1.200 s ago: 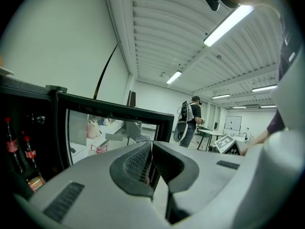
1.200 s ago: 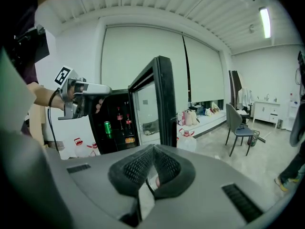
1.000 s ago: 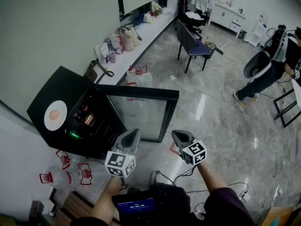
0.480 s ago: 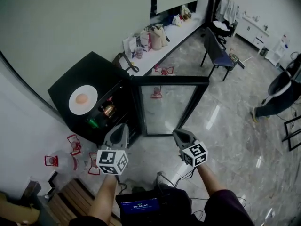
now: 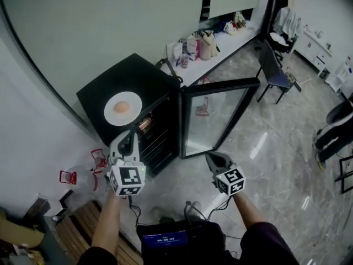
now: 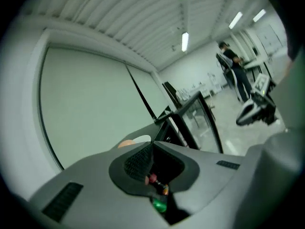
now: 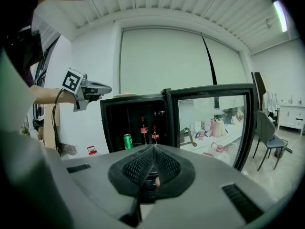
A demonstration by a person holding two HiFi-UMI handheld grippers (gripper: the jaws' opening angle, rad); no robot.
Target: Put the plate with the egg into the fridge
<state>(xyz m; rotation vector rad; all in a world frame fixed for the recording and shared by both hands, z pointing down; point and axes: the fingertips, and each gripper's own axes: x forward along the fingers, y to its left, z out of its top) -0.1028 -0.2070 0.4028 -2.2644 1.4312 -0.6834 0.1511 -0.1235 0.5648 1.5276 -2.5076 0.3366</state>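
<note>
A white plate [image 5: 122, 108] with a brown egg [image 5: 121, 107] lies on top of the black fridge [image 5: 113, 87], whose glass door [image 5: 218, 115] stands wide open. My left gripper [image 5: 129, 139] is shut and empty, just in front of the fridge's near corner and below the plate. In the left gripper view the plate [image 6: 139, 140] and egg [image 6: 125, 144] peek over the shut jaws of the left gripper [image 6: 151, 146]. My right gripper [image 5: 210, 157] is shut and empty, out in front of the open door. The right gripper view shows the right gripper [image 7: 153, 147] facing the fridge's inside [image 7: 138, 123].
Cola bottles [image 7: 144, 128] and a green can [image 7: 127, 140] stand on the fridge shelves. Water jugs with red handles [image 5: 96, 162] sit on the floor left of the fridge, near a wooden pallet [image 5: 77, 231]. A counter with bags [image 5: 204, 43], a chair [image 5: 276, 70] and a person [image 5: 336, 126] are farther off.
Both grippers have come closer to the fridge. The left one rolled and swung left to the fridge's near corner, under the plate. The view has turned, bringing the fridge toward the middle.
</note>
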